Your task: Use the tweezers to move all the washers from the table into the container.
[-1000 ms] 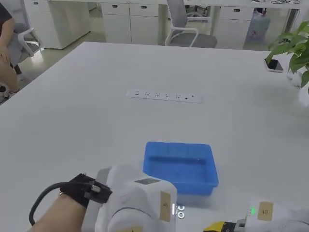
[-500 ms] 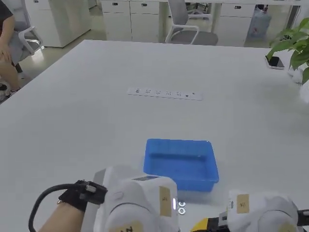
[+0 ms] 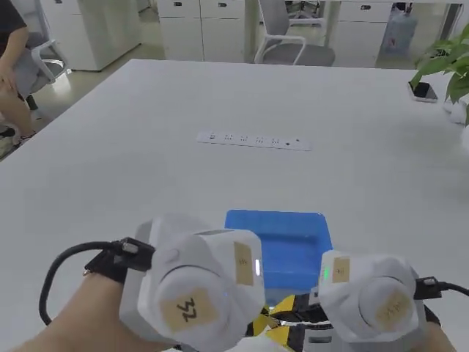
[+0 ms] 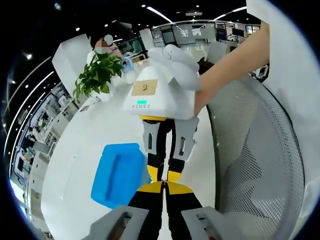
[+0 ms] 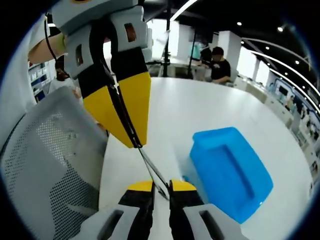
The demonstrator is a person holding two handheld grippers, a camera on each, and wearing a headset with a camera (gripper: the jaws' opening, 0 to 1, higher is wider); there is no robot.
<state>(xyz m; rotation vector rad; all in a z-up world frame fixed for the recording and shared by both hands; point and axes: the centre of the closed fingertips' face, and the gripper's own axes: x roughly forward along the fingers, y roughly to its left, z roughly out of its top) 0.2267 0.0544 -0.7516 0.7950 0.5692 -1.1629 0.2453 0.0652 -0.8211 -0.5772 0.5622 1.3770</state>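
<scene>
At the near table edge my two grippers meet tip to tip. The left gripper (image 3: 264, 326) and the right gripper (image 3: 300, 317) sit just in front of the blue container (image 3: 282, 253). In the right gripper view, thin dark tweezers (image 5: 131, 131) run from the left gripper (image 5: 134, 144) down into my right gripper (image 5: 161, 187). Both pairs of jaws are closed on them. In the left gripper view, my left gripper (image 4: 165, 186) touches the tips of the right gripper (image 4: 165, 175), with the container (image 4: 117, 172) to the left. The container (image 5: 230, 172) looks empty. The gripper bodies cover the table in front of it.
A white power strip (image 3: 253, 140) lies mid-table beyond the container. A plant (image 3: 443, 70) and a phone (image 3: 425, 91) sit at the far right. A grey mesh chair (image 4: 255, 165) is close behind the grippers. A person (image 3: 11, 66) sits far left.
Both grippers rose into view and closed in on each other in front of the container. The two washers seen near the container's front edge are now covered by them.
</scene>
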